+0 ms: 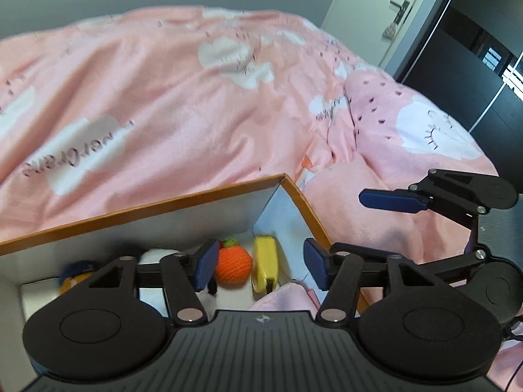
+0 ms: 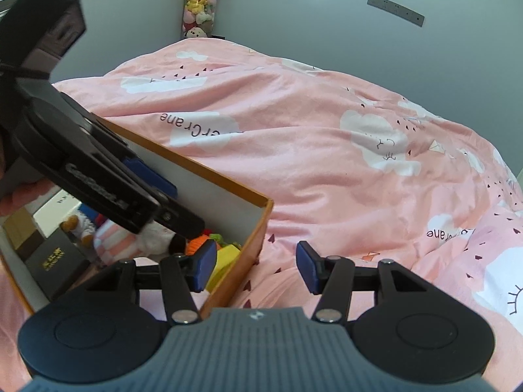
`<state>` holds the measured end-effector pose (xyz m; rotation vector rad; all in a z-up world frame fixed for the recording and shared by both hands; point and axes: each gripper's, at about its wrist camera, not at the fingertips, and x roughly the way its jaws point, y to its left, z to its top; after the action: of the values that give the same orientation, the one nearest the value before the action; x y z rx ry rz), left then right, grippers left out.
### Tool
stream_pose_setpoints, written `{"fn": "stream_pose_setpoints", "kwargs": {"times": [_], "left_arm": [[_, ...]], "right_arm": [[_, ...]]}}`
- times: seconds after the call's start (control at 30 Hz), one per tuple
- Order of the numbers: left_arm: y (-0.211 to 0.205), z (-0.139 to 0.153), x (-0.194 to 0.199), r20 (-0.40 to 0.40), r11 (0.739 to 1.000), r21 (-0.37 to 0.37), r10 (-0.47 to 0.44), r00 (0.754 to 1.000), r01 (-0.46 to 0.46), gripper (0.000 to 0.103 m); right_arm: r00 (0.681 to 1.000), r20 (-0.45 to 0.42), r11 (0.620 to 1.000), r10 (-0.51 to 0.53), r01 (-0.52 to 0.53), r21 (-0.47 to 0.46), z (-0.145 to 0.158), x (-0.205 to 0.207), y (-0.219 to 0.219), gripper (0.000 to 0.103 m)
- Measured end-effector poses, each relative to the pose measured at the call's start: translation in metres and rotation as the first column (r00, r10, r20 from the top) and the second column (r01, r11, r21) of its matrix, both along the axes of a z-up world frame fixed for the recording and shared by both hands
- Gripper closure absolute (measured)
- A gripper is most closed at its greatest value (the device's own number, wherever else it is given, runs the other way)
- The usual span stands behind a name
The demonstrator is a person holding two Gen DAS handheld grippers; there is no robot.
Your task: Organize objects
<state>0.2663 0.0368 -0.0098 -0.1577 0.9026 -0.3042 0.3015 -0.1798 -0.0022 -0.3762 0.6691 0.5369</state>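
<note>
A: Count first. One box point(image 1: 183, 202) — orange rim, white inside walls — sitting on the pink cloud-print duvet point(image 1: 163, 98). Two grippers in view.

B: Inside the box, from the left wrist view: one orange crocheted ball point(image 1: 233, 266) with a green and red top, and one yellow toy point(image 1: 264, 261) standing just beside it, near the far corner. At the left end of the box, something blue and orange point(image 1: 76, 272), too blurred to name.

A: The right wrist view adds more: one small bear figure point(image 2: 76, 227), one pink-and-white striped soft thing point(image 2: 111, 240), one dark carton with gold lettering point(image 2: 54, 261). Beyond the bed, a column of plush toys point(image 2: 197, 3) in the room corner — too small to count.

B: Tongs. Left gripper point(image 1: 258, 264) hangs over the box's far corner, jaws standing apart, the ball and yellow toy seen between them, pads not on either.

A: Right gripper point(image 2: 256, 266) is outside the box, over the duvet by the corner, jaws parted, holding nothing. Its left finger point(image 2: 204, 269) overlaps the box wall in the picture — touching or not, cannot tell
</note>
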Motion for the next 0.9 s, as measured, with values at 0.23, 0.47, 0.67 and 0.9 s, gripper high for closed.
{"fn": "stream_pose_setpoints", "kwargs": {"times": [0.23, 0.47, 0.67, 0.9], "left_arm": [[-0.001, 0.036, -0.055, 0.209, 0.993, 0.097, 0.039, 0.977, -0.061, 0.020], [0.015, 0.071, -0.106, 0.339, 0.980, 0.113, 0.116, 0.934, -0.163, 0.013], [0.025, 0.093, -0.154, 0.460, 0.934, 0.108, 0.256, 0.850, -0.340, 0.010], [0.017, 0.082, -0.187, 0.504, 0.848, 0.222, 0.322, 0.801, -0.481, 0.009]], "right_arm": [[1.000, -0.002, 0.999, 0.027, -0.027, 0.026, 0.019, -0.030, 0.008, 0.038], [0.999, -0.027, 0.993, 0.024, -0.021, 0.118, 0.040, -0.065, 0.012, 0.011], [0.998, -0.026, 0.985, -0.056, 0.060, 0.162, 0.051, -0.098, 0.022, 0.005], [0.991, -0.005, 0.945, -0.136, 0.132, 0.298, 0.059, -0.134, 0.031, 0.002]]}}
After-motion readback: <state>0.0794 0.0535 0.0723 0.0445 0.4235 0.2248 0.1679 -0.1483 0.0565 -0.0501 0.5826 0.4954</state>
